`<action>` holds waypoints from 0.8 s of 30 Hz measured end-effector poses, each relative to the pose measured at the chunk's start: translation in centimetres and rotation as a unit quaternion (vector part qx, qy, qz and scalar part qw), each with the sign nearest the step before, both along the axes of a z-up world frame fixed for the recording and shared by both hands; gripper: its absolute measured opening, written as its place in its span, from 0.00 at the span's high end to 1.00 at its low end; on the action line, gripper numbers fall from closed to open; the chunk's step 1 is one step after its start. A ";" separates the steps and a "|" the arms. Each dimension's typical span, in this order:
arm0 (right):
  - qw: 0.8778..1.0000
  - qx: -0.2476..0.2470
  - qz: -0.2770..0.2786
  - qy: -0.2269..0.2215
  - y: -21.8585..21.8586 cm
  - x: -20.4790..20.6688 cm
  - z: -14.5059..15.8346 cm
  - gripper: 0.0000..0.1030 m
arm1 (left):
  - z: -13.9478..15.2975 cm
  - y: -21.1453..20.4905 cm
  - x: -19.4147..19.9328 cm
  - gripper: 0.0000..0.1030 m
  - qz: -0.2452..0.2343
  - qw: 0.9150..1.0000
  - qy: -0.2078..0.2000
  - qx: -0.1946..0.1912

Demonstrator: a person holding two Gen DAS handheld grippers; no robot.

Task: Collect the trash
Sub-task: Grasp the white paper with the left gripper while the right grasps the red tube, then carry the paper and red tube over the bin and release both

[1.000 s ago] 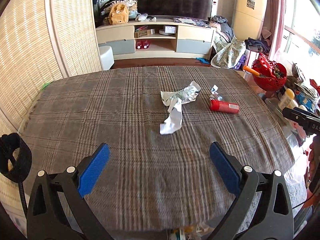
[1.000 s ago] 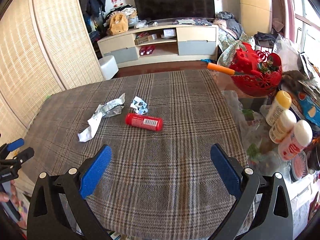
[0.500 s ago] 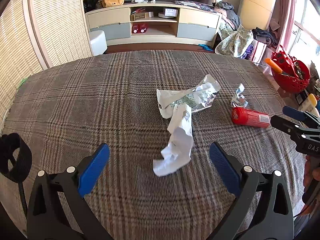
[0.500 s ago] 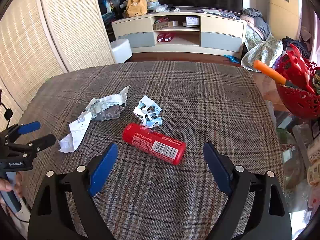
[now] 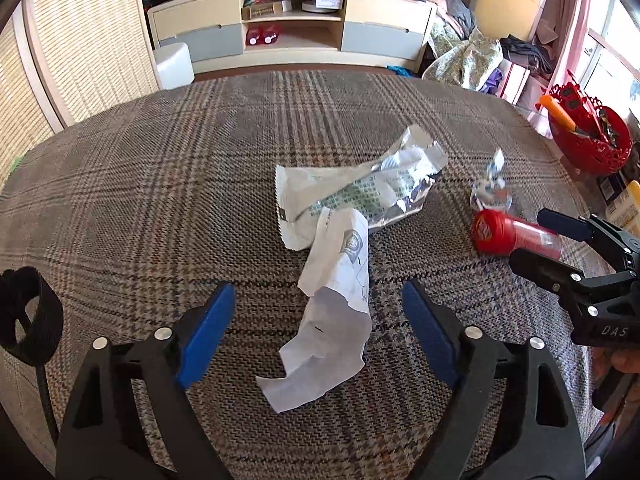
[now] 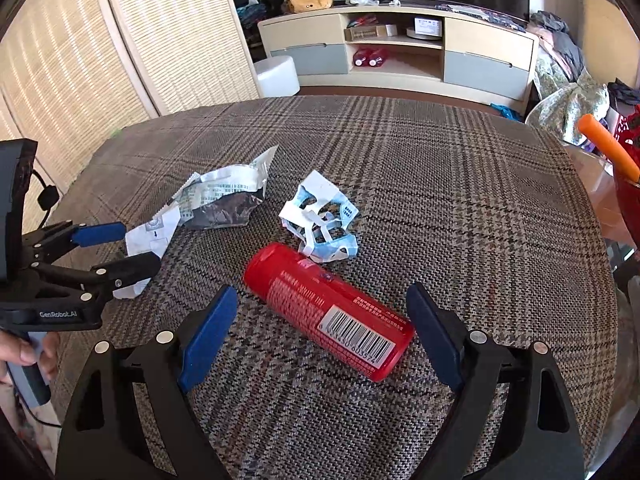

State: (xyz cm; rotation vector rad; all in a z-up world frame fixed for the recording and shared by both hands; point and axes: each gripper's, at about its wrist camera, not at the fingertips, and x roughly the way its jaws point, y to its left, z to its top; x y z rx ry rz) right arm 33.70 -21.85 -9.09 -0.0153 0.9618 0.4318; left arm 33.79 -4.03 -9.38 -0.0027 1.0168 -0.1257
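Both wrist views look steeply down, close — sharing the plaid table from adjacent sides

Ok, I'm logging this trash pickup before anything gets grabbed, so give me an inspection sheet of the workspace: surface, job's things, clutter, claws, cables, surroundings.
Surface: plaid cloth over the table, lying flat.
Job's things: red can on its side; torn blue-white wrapper just beyond it; foil packet; white paper strip overlapping the packet.
Clutter: red basket and bottles at the right edge.
Claws: left claw closing, paper strip between the jaws, not yet pinched; right claw open, straddling the can, pads clear of it.
Cables: black strap and cord at the left claw.
Surroundings: TV cabinet, woven screen, heaped clothes.
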 end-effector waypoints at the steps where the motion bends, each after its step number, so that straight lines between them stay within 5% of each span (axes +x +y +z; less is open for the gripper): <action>1: 1.000 -0.002 -0.002 0.004 0.0 0.0 -0.2 0.25 | -0.4 -0.2 0.1 0.26 -0.003 1.000 0.003 0.002; 4: 1.000 -0.013 -0.010 0.004 0.0 0.0 -0.6 0.46 | -1.1 -0.9 -0.1 0.33 -0.014 1.000 0.000 0.027; 6: 1.000 -0.010 -0.009 0.004 0.0 -0.1 -0.6 0.48 | -1.0 -1.0 -0.2 0.40 -0.020 0.999 -0.006 0.031; 8: 1.000 -0.008 -0.009 0.004 0.2 -0.3 -0.6 0.54 | -0.7 -1.0 -0.4 0.62 -0.022 0.999 -0.011 0.034; 10: 1.000 -0.004 -0.002 0.005 0.3 -0.8 -0.4 0.63 | -0.5 -0.9 -0.7 0.69 -0.025 0.999 -0.012 0.034; 24: 1.000 0.026 0.003 0.015 1.3 -11.6 1.4 0.68 | 0.5 0.1 -9.4 0.74 -0.048 0.999 -0.006 0.001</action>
